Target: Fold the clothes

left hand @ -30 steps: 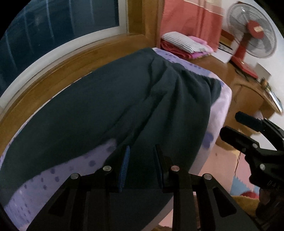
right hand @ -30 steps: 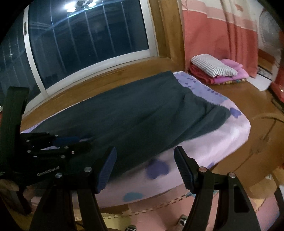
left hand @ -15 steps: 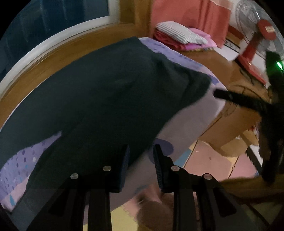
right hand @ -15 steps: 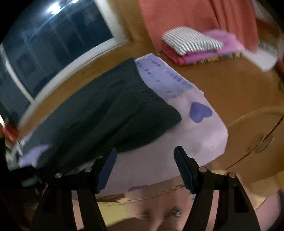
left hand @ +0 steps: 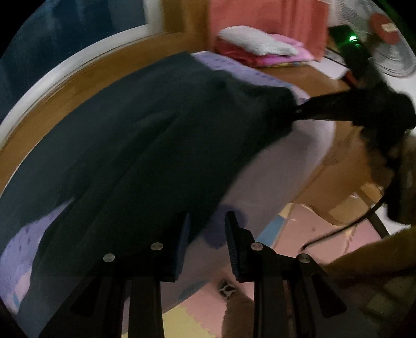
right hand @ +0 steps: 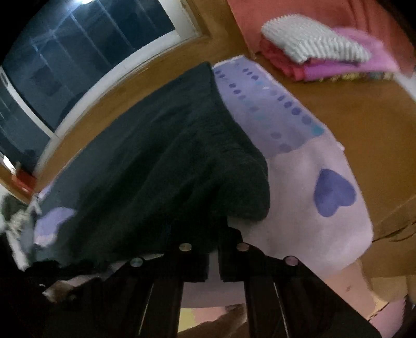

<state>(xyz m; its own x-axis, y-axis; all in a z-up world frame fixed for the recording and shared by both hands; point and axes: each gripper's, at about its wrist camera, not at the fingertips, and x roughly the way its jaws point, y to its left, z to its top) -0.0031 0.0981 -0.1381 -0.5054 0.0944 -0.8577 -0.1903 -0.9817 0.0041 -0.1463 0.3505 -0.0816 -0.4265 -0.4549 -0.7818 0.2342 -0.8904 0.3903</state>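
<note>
A dark navy garment (left hand: 156,135) lies spread over a lilac mat (left hand: 286,169) with dots and hearts. My left gripper (left hand: 206,228) hovers at the garment's near edge. Its jaws stand a little apart and the mat shows through the gap, with nothing pinched. My right gripper (left hand: 299,110) reaches in from the right to the garment's right-hand corner. In the right wrist view its fingers (right hand: 228,244) are closed together on the near hem of the garment (right hand: 169,161), with the mat (right hand: 299,182) beside them.
A stack of folded clothes (right hand: 325,54) sits on the wooden platform (right hand: 351,109) beyond the mat, below a pink curtain (left hand: 260,15). A red fan (left hand: 384,28) stands far right. A window (right hand: 78,65) runs behind. Foam floor tiles (left hand: 325,234) lie below the mat's edge.
My right gripper swung over to the garment's right corner and went from wide open to shut there. My left gripper slid toward the near edge early on, then held still.
</note>
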